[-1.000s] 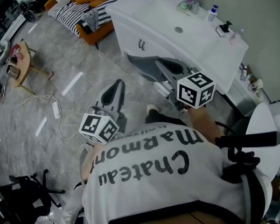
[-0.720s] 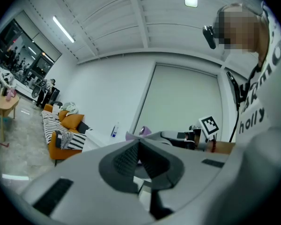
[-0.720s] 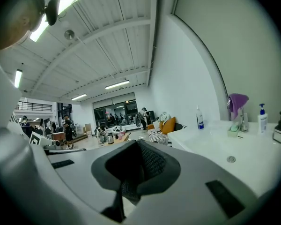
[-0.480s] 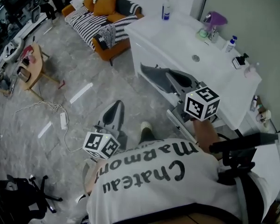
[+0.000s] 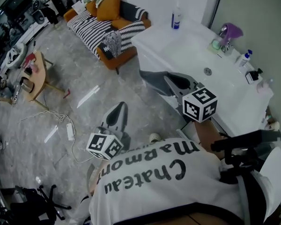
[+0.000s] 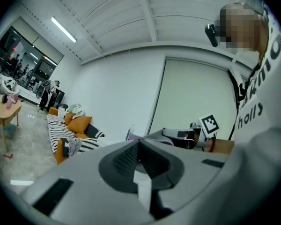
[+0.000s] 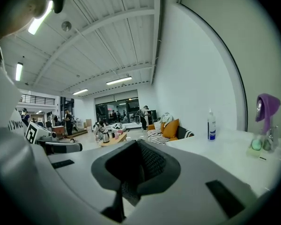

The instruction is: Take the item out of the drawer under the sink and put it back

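**Item:** not visible in any view; its appearance and position could not be determined. The cabinet front [image 5: 146,55] under the white sink counter [image 5: 187,50] appeared as a plain white panel, and no drawer outline could be made out.

**Jaws:** the right gripper [image 5: 146,74] was beside the counter's front edge, with its tips towards the striped sofa [image 5: 103,29]. In the right gripper view, the right gripper [image 7: 139,143] had its jaws together with nothing between them. The left gripper [image 5: 120,108] was over the floor [image 5: 84,64], well apart from the cabinet. In the left gripper view, the left gripper [image 6: 139,144] was likewise closed and empty.

**Clearance:** open floor lay left of the cabinet. A cable [image 5: 61,118] lay on the floor near the left gripper.
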Tool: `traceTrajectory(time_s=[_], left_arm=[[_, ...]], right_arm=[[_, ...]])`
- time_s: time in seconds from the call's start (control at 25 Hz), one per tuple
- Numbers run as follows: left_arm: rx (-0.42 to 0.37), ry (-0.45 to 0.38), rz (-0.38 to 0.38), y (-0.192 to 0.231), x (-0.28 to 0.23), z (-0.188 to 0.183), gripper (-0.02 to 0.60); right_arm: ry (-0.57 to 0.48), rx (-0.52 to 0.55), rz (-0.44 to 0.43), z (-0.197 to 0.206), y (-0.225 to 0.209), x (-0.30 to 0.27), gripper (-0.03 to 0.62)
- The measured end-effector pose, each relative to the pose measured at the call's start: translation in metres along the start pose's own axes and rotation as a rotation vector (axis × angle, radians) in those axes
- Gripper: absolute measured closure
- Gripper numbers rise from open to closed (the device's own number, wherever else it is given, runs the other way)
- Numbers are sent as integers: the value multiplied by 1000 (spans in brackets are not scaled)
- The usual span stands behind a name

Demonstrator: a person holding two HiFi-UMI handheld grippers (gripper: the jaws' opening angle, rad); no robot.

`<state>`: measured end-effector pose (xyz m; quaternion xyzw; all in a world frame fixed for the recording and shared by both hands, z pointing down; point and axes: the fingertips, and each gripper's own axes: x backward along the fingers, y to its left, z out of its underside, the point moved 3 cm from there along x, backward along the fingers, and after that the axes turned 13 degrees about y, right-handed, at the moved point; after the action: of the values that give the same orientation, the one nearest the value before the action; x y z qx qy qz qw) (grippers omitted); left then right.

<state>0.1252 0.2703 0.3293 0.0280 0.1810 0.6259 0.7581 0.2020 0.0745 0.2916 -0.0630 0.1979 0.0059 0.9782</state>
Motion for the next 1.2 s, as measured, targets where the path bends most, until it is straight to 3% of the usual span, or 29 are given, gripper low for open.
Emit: traceTrajectory(time_s=[0.32,0.88,1.2], left_arm=[[23,7,-10,34,-34,-24,572],[27,42,-14,71,-89,-31,572],[2,72,68,79,-128,-35,572]], right_arm=[[5,1,39,-22,-39,-36,560],[-13,-55,75,-36,-100,-67,560],[-23,-88,92,-35,-111,-77,559]])
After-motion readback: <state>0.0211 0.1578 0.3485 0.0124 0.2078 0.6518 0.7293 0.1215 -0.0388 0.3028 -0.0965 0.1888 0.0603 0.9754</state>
